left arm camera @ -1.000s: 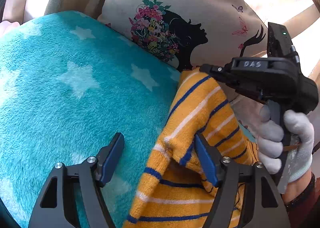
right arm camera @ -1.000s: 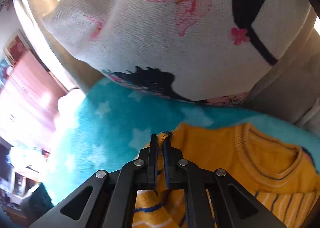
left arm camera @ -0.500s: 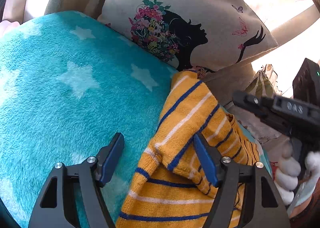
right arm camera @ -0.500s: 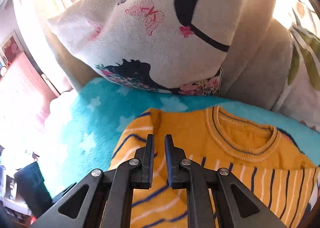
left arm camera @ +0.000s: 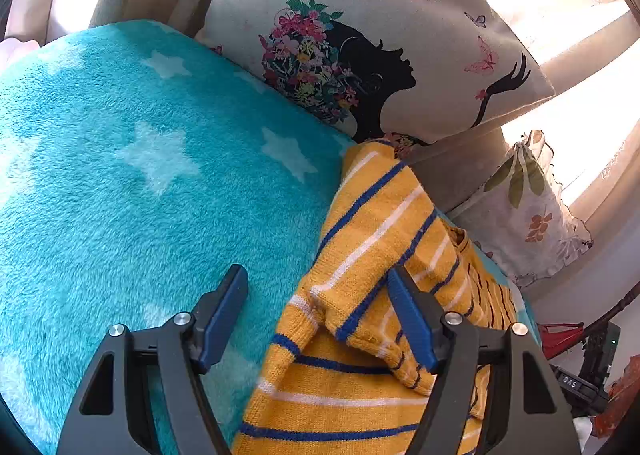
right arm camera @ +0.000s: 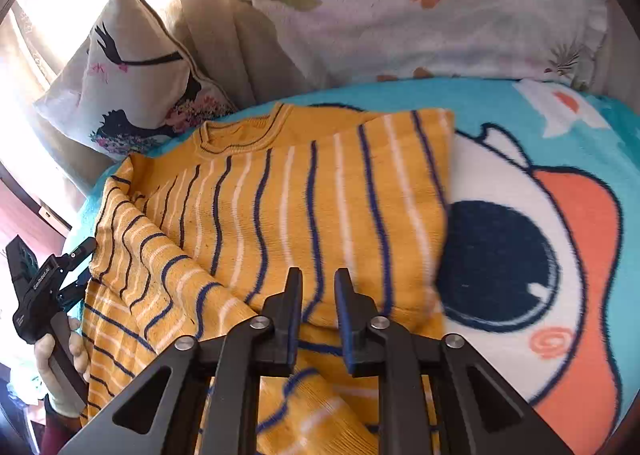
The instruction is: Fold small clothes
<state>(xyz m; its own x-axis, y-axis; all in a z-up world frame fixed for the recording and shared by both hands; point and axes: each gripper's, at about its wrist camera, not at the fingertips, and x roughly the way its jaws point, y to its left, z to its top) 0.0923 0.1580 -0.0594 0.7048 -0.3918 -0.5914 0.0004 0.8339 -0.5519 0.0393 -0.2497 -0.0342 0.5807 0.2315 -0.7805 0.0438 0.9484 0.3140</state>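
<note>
A small yellow sweater (right arm camera: 320, 195) with blue and white stripes lies on a turquoise blanket (left arm camera: 140, 175), partly folded, with a sleeve laid over its left side. In the left wrist view the sweater (left arm camera: 372, 255) fills the lower right. My left gripper (left arm camera: 316, 315) is open, its right finger over the sweater's folded sleeve, its left finger over the blanket. It also shows in the right wrist view (right arm camera: 80, 251), at the sweater's left edge. My right gripper (right arm camera: 318, 295) is slightly open and empty above the sweater's near edge.
A beige cushion (left arm camera: 380, 47) with a black profile print leans behind the sweater. A floral pillow (right arm camera: 420, 7) lies along the back. The blanket has a large cartoon eye and orange shape (right arm camera: 540, 255) to the right of the sweater.
My right gripper let go of the sleeve and drew back toward the sweater's near edge, its jaws parting a little. The sleeve now lies folded over the sweater. My left gripper stayed put.
</note>
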